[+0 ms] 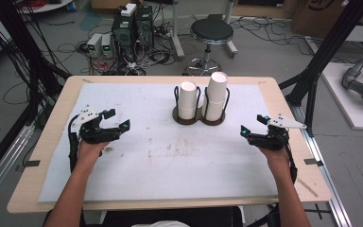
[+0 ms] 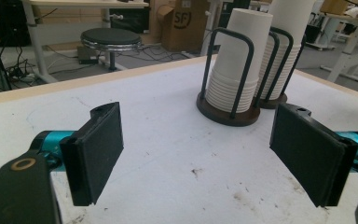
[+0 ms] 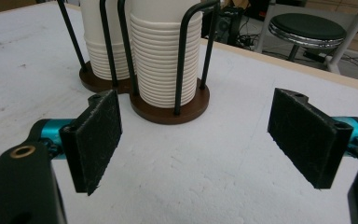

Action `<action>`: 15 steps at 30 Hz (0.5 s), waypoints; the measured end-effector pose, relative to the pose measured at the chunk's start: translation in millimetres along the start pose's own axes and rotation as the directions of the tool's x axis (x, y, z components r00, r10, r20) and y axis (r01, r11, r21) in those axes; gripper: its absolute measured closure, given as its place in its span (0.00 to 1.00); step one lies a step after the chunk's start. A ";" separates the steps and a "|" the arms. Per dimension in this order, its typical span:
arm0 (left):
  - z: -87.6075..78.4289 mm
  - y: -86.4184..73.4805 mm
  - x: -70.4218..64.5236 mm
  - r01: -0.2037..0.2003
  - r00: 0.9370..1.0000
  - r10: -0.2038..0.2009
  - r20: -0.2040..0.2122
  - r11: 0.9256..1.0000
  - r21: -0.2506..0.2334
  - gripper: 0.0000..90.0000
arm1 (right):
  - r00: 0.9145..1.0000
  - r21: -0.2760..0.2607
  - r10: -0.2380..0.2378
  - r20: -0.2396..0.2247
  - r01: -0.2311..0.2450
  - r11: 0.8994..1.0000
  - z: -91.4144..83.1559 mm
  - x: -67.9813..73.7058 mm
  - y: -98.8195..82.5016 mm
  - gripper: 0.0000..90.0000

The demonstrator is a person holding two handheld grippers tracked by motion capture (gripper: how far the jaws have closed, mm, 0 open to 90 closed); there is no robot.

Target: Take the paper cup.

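Two stacks of white paper cups stand upside down in a dark twin wire holder (image 1: 199, 119) at the table's far middle; the left stack (image 1: 187, 99) is shorter than the right stack (image 1: 216, 94). My left gripper (image 1: 116, 119) hovers over the white mat at the left, open, with nothing between its pads (image 2: 95, 149); the holder (image 2: 228, 112) lies ahead of it. My right gripper (image 1: 254, 125) is at the right side, open and empty too. Its view has the nearer cup stack (image 3: 164, 51) just beyond its pads (image 3: 303, 135).
A white mat (image 1: 165, 156) with faint stains covers most of the wooden table (image 1: 52, 142). Beyond the far edge stand a black stool (image 1: 211, 32) and computer boxes with cables (image 1: 127, 33). Black frame posts (image 1: 321, 56) rise at the right.
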State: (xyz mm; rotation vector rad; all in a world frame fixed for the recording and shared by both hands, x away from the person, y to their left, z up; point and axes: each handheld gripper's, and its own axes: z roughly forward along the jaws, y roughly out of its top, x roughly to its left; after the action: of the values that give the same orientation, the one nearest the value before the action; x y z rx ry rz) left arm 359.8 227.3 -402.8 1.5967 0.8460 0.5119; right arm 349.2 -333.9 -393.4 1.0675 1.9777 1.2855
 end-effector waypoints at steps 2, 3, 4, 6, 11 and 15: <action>1.1 0.2 0.0 0.005 1.000 -0.005 0.001 1.000 0.001 0.19 | 1.000 -0.003 0.000 -0.005 0.000 1.000 1.0 0.9 0.6 0.20; 1.5 0.8 0.4 0.006 1.000 -0.006 0.001 1.000 0.002 0.19 | 1.000 -0.004 0.001 -0.008 -0.001 1.000 1.6 1.6 1.1 0.20; 1.6 1.1 0.6 0.009 1.000 -0.009 0.001 1.000 -0.007 0.19 | 1.000 -0.004 0.001 -0.008 -0.001 1.000 1.6 1.6 1.1 0.20; 2.3 1.8 1.3 0.017 1.000 -0.017 0.003 1.000 -0.010 0.19 | 1.000 -0.005 0.000 -0.014 0.000 1.000 3.1 3.0 2.6 0.20; 6.1 6.5 2.2 0.023 1.000 -0.023 0.019 1.000 -0.009 0.19 | 0.999 -0.020 0.000 -0.041 -0.001 1.000 8.9 8.1 9.3 0.20; 11.1 14.0 0.8 0.016 0.999 -0.015 0.049 1.000 -0.009 0.19 | 0.998 -0.027 -0.017 -0.060 0.015 1.000 14.1 15.1 15.8 0.20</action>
State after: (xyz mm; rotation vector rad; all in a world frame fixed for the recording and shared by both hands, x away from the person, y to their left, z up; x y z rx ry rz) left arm 371.8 220.1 -391.6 1.5866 0.8174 0.4636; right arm 357.2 -310.7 -384.8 1.0094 2.0037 1.3463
